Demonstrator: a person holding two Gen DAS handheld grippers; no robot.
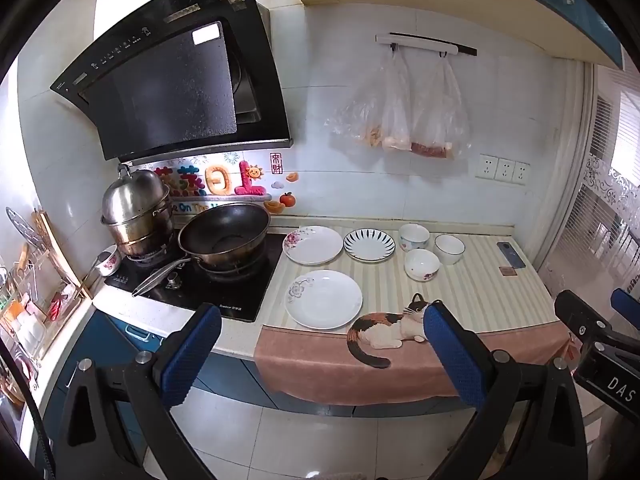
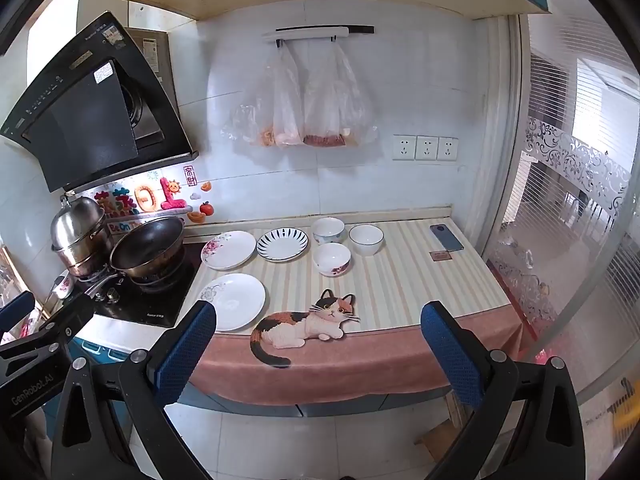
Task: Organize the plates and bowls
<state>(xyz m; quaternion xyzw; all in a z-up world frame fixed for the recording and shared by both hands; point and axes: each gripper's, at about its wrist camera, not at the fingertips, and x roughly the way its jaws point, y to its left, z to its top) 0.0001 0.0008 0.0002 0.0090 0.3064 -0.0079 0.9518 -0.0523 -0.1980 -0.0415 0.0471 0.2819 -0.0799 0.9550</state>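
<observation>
Fingers [image 1: 192,354] above striped counter [image 1: 480,280]

Plates [image 1: 323,299] and bowls [image 1: 421,265]: glazed ceramic, glossy white, some with printed floral or striped decoration. Mat [image 2: 400,276] over the tabletop: soft matt cloth, striped cream with a pink hem. Steamer pot [image 1: 136,208]: polished metal, mirror-bright on the lid, scorched and dull at the base. Wok [image 1: 224,232]: dark matt interior, metal rim and handle. Hob [image 1: 240,300]: smooth black glass. Extractor hood [image 1: 176,84]: glossy black panel. Wall bags [image 2: 304,108]: thin, clear, crinkled plastic. Gripper pads [image 1: 452,344]: blue, finely textured, on matt black plastic arms.
</observation>
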